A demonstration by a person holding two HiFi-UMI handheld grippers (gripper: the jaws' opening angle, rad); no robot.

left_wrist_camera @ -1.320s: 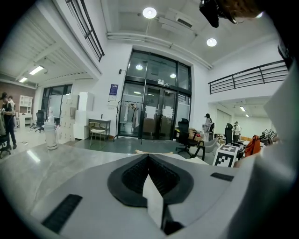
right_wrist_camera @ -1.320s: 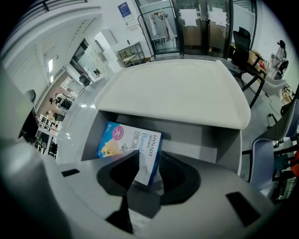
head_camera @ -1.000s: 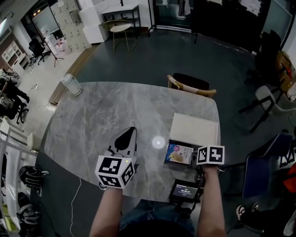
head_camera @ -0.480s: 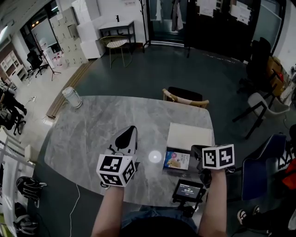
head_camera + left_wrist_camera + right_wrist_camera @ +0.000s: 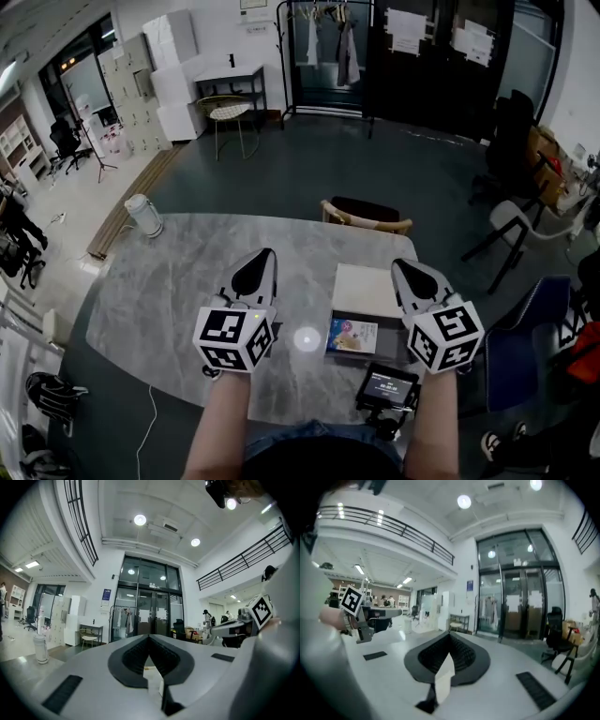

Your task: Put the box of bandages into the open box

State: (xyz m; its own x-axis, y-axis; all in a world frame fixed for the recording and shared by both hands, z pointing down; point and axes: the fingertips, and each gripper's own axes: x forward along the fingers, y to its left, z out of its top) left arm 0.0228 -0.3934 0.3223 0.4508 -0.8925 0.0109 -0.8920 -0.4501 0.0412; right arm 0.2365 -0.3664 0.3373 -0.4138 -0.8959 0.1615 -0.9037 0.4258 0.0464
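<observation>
The right gripper (image 5: 403, 267) has been raised clear of the open box (image 5: 366, 289) and is held level, jaws closed on nothing; the left gripper (image 5: 266, 255) is likewise closed and empty. The box of bandages (image 5: 352, 336) is left lying inside it, so the task is judged complete

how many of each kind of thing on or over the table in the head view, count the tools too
tool: 2 (left tool, right tool)
open box: 1
box of bandages: 1, inside the open box
small screen: 1, at the table's near edge
total: 5
</observation>
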